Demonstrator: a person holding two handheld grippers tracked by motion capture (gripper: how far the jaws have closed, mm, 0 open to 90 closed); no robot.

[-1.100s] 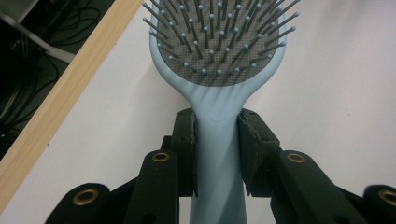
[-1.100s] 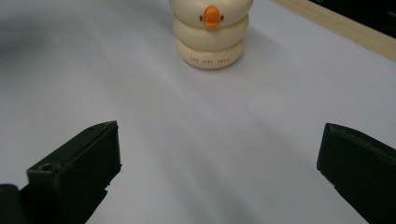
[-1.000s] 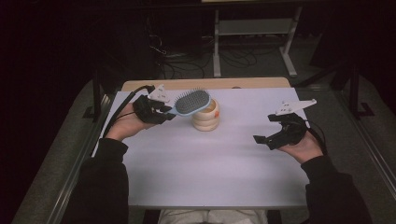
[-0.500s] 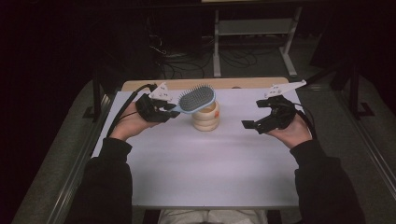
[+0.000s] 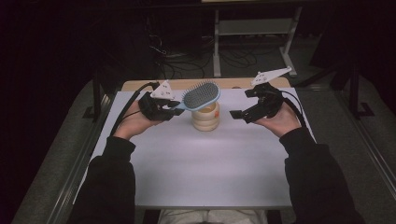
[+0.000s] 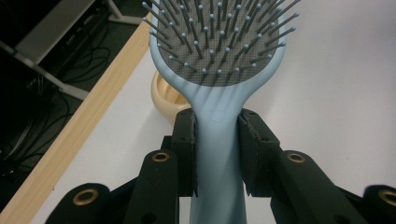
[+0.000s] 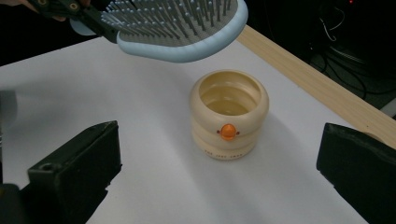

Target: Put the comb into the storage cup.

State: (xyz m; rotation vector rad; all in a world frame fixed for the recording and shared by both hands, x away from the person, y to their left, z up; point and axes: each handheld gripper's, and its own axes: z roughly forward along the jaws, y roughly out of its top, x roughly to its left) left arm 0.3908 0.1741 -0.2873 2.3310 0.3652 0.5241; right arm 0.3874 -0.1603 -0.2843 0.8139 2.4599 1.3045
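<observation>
The left gripper [image 6: 217, 154] is clamping the stiff, probably light pale-blue plastic hairbrush [image 6: 219, 70] at its narrow handle neck, holding it over the cream ribbed cup [image 7: 229, 113] ahead of the wide-open right gripper [image 7: 219, 172].

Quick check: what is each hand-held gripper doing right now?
Left hand-held gripper: closed on the handle of the light blue hairbrush.
Right hand-held gripper: open, holding nothing, facing the cream cup.
</observation>
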